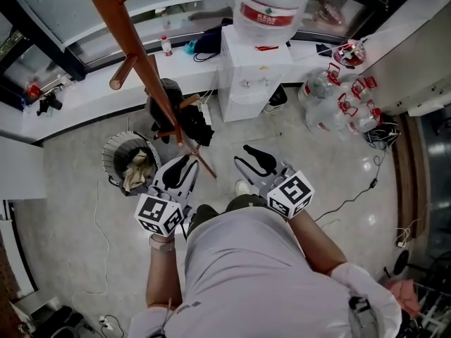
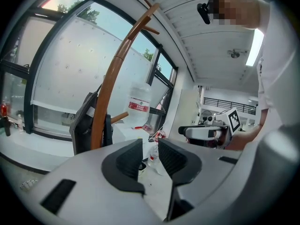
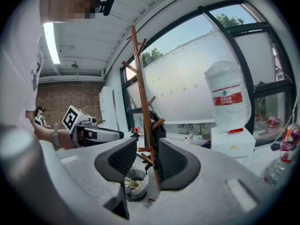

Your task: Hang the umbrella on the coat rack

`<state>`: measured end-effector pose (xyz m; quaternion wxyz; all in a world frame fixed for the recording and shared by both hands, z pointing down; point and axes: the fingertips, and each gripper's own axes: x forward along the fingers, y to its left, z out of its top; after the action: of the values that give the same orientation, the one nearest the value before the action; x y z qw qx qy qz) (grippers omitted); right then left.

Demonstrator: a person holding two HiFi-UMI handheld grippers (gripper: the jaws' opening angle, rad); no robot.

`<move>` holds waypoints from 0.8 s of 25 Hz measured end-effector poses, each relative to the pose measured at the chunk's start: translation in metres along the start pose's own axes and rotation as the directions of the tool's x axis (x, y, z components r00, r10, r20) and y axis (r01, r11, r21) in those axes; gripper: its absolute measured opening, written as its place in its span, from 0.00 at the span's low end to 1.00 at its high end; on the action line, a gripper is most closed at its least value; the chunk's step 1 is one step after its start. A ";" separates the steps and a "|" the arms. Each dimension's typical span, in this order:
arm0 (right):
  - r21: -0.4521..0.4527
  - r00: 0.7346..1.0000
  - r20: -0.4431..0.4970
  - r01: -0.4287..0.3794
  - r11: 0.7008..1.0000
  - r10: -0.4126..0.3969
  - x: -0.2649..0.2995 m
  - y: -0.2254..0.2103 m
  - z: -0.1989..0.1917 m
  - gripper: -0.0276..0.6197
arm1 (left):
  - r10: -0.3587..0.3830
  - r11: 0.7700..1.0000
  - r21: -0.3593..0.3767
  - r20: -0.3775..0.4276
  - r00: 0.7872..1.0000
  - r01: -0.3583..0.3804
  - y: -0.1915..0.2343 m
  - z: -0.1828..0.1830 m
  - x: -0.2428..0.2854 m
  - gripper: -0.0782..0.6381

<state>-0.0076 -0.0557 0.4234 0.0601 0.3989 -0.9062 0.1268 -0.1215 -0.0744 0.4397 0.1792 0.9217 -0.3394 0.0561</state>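
Note:
The wooden coat rack point(image 1: 134, 41) rises from the floor ahead of me, also in the left gripper view point(image 2: 110, 88) and the right gripper view point(image 3: 140, 78). A black bundle point(image 1: 169, 101) hangs on its lower pegs; I cannot tell whether it is the umbrella. It shows dark beside the pole point(image 2: 84, 123) and behind the pole point(image 3: 158, 128). My left gripper point(image 1: 184, 166) point(image 2: 150, 146) and right gripper point(image 1: 243, 153) point(image 3: 147, 149) are held side by side at waist height, short of the rack. Both have jaws drawn close, with nothing between them.
A mesh waste bin point(image 1: 130, 162) with crumpled paper stands left of the rack's foot. A white water dispenser point(image 1: 254, 69) with a big bottle point(image 1: 271, 5) stands behind to the right, several water jugs point(image 1: 338, 104) beside it. Cables point(image 1: 352, 196) trail on the floor.

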 end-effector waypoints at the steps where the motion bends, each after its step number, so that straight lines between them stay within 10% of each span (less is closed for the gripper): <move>1: -0.005 1.000 -0.002 -0.005 1.000 0.005 0.000 0.001 0.000 0.27 | 0.000 1.000 0.000 0.002 1.000 0.000 0.000 0.000 0.000 0.25; 20: 0.009 0.996 -0.070 -0.055 0.998 0.056 0.008 0.007 -0.025 0.27 | 0.045 0.999 -0.013 -0.008 0.999 -0.046 -0.003 -0.009 -0.011 0.25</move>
<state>-0.0186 -0.0500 0.4477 0.0870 0.3692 -0.9138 0.1454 -0.1275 -0.0622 0.4450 0.1852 0.9123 -0.3600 0.0616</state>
